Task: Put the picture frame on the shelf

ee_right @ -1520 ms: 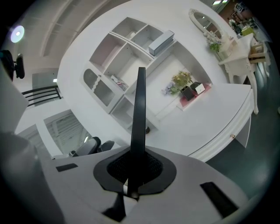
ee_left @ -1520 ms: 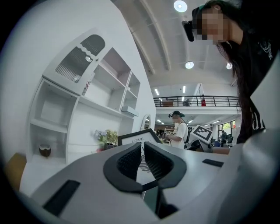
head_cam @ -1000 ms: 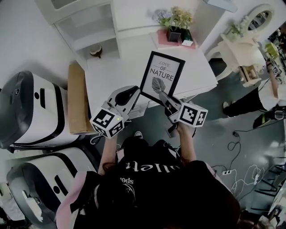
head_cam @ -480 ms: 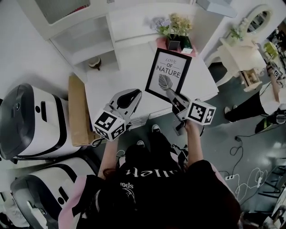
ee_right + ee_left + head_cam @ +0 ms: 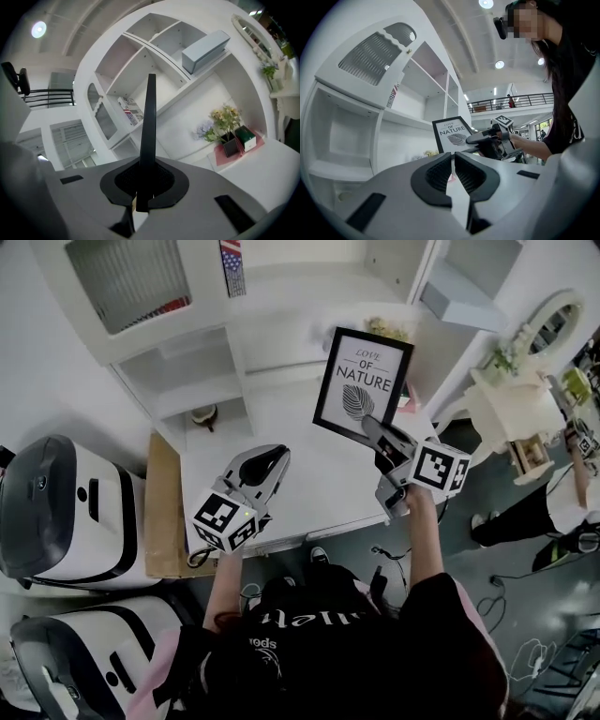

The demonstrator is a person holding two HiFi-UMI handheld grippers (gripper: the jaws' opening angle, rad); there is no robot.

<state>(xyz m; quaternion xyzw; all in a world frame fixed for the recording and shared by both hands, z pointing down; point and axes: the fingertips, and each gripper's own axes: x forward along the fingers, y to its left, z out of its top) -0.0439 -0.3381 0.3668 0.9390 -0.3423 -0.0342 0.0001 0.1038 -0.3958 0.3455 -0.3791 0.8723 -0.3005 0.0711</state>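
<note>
Read "LOVE OF NATURE" in three lines, above a leaf drawing, on the print inside the picture frame (image 5: 363, 381); made out the same words in the left gripper view as well. Found white lettering across the person's black shirt (image 5: 319, 652), upside down in the head view and too unclear to read with certainty. Noted black-and-white square code markers, without letters, on the cubes of the left gripper (image 5: 275, 456) and the right gripper (image 5: 368, 421).

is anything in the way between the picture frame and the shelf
Nothing visible. The right gripper holds the picture frame up before the shelf and its open compartments. A grey box lies in one upper compartment; the flowers stand lower down.
</note>
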